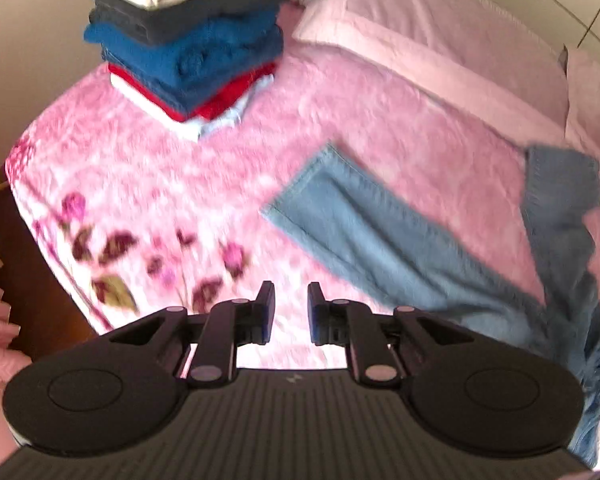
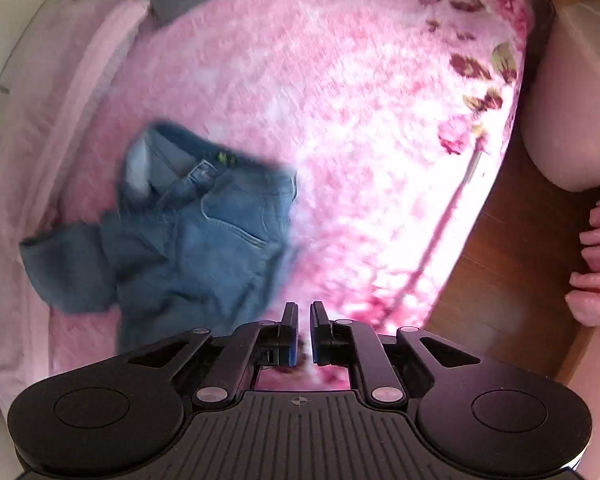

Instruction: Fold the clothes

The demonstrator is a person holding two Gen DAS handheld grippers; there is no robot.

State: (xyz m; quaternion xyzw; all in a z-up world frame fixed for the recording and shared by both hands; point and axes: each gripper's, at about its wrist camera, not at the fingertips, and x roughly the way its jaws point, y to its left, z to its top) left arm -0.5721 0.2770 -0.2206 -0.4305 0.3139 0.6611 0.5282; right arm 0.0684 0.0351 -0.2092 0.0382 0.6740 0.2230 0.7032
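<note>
A pair of blue jeans (image 1: 400, 248) lies unfolded on the pink floral bedspread (image 1: 148, 168); in the left wrist view one leg runs from the centre out toward four o'clock, its hem at the centre, with a second bunched part at three o'clock; in the right wrist view the waistband and pocket (image 2: 204, 216) sit at nine o'clock, crumpled. A stack of folded clothes (image 1: 188, 44) stands at eleven o'clock in the left view, well apart from the jeans. The left gripper (image 1: 291, 300) hangs above the bedspread with its jaws parted by a moderate gap, holding nothing; the right gripper (image 2: 304, 310) has its jaws nearly closed, a narrow slit between them, and nothing in it. The step in hand looks like the start of the jeans' fold; the next move likely calls for opening the right jaws, then pinching waistband and hem to spread the cloth flat.
</note>
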